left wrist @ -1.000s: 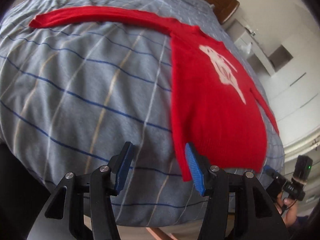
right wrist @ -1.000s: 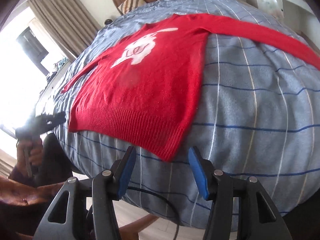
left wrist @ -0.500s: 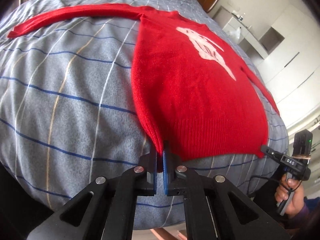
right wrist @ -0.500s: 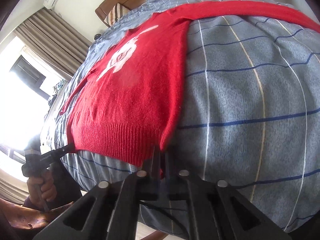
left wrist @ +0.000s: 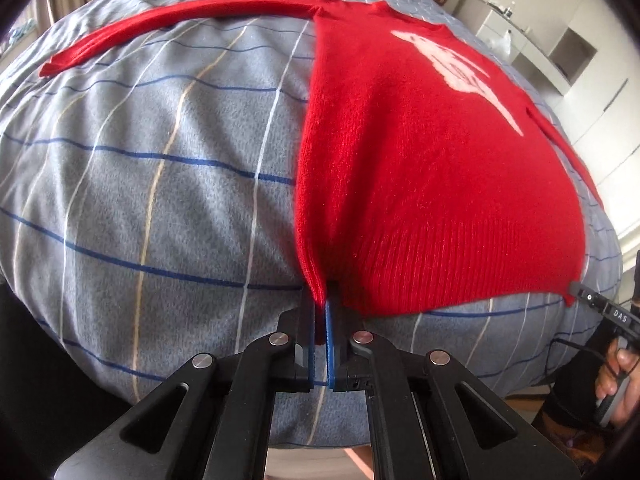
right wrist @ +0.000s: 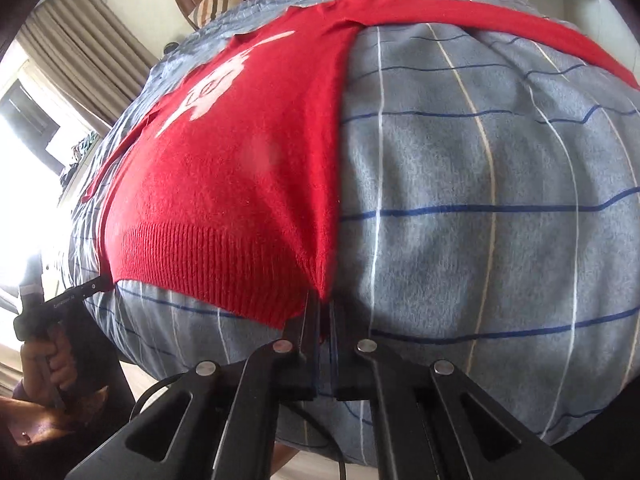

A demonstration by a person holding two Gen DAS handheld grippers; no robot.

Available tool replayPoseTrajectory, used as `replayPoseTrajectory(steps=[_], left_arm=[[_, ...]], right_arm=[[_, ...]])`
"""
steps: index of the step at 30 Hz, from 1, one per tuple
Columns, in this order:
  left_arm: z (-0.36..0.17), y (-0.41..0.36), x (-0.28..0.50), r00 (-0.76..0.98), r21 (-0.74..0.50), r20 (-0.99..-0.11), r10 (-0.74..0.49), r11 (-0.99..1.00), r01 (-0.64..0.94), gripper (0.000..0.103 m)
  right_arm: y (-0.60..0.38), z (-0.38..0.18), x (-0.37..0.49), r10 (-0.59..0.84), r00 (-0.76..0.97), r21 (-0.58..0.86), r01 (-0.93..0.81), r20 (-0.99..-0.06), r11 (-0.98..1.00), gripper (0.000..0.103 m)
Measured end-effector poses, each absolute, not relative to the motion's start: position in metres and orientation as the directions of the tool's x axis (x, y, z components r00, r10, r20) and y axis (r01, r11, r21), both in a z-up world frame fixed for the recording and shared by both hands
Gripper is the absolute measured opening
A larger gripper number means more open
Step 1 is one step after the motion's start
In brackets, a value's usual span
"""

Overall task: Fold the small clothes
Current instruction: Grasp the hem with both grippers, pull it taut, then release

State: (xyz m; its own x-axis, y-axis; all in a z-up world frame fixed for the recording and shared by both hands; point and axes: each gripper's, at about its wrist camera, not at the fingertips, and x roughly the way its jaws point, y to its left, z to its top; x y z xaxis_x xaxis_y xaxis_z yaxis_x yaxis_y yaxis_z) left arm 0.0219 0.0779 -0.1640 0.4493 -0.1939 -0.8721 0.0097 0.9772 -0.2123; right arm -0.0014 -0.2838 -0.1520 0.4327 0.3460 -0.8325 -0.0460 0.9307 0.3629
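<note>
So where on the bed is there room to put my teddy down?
Bare grey striped blanket lies between the red knitted sweater body and its long sleeve, and likewise on the other side. The near edge is crowded: the left tongs and right tongs each pinch a hem corner.

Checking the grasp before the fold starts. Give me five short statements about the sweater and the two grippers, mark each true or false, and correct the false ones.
1. The left gripper is shut on the red sweater's hem corner. True.
2. The right gripper is open above the sweater. False: it is shut on the other hem corner.
3. The sweater is already folded in half. False: it lies spread out, sleeves extended.
4. A white design shows on the sweater's chest. True.
5. The sweater lies on a wooden table. False: it lies on a grey checked blanket.
</note>
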Motion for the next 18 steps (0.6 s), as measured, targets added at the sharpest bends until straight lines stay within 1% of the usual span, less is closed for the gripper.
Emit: replayPoseTrajectory(steps=[4, 6, 7, 8, 9, 10, 11, 12, 14, 16, 17, 18], left_arm=[[-0.162, 0.076, 0.020, 0.460, -0.199, -0.869, -0.184, 0.980, 0.016, 0.003], [-0.160, 0.077, 0.016, 0.470, -0.207, -0.862, -0.191, 0.978, 0.017, 0.007], [-0.157, 0.078, 0.014, 0.477, -0.216, -0.856, -0.199, 0.976, 0.020, 0.010], [-0.155, 0.077, 0.014, 0.482, -0.225, -0.850, -0.210, 0.974, 0.026, 0.015], [-0.152, 0.078, 0.012, 0.490, -0.228, -0.846, -0.212, 0.973, 0.027, 0.032], [-0.147, 0.078, 0.010, 0.502, -0.224, -0.840, -0.203, 0.974, 0.020, 0.050], [-0.142, 0.080, 0.007, 0.519, -0.220, -0.832, -0.195, 0.975, 0.013, 0.055], [-0.136, 0.082, 0.004, 0.536, -0.220, -0.822, -0.190, 0.975, 0.009, 0.063], [-0.124, 0.087, -0.003, 0.568, -0.224, -0.801, -0.188, 0.974, 0.005, 0.068], [-0.111, 0.095, -0.005, 0.611, -0.218, -0.775, -0.162, 0.976, -0.018, 0.077], [-0.104, 0.098, -0.003, 0.638, -0.215, -0.756, -0.145, 0.976, -0.032, 0.078], [-0.097, 0.101, 0.002, 0.666, -0.211, -0.735, -0.129, 0.977, -0.044, 0.083]], right_arm=[[-0.278, -0.149, -0.004, 0.323, 0.450, 0.330, -0.065, -0.832, 0.942, 0.003], [-0.279, -0.147, -0.006, 0.321, 0.456, 0.331, -0.061, -0.830, 0.942, 0.005], [-0.279, -0.145, -0.008, 0.325, 0.458, 0.335, -0.061, -0.828, 0.940, 0.008], [-0.279, -0.143, -0.009, 0.325, 0.457, 0.336, -0.060, -0.828, 0.940, 0.015], [-0.278, -0.142, -0.011, 0.322, 0.457, 0.332, -0.061, -0.829, 0.941, 0.022], [-0.278, -0.139, -0.013, 0.315, 0.457, 0.324, -0.061, -0.832, 0.944, 0.026], [-0.278, -0.137, -0.015, 0.306, 0.461, 0.315, -0.061, -0.833, 0.947, 0.031], [-0.281, -0.132, -0.019, 0.294, 0.468, 0.303, -0.058, -0.833, 0.951, 0.034], [-0.286, -0.124, -0.025, 0.265, 0.493, 0.280, -0.045, -0.828, 0.959, 0.037], [-0.296, -0.112, -0.032, 0.220, 0.547, 0.250, -0.021, -0.808, 0.968, 0.042], [-0.300, -0.104, -0.033, 0.189, 0.585, 0.228, -0.008, -0.788, 0.974, 0.046], [-0.305, -0.097, -0.033, 0.152, 0.626, 0.200, 0.007, -0.765, 0.980, 0.051]])
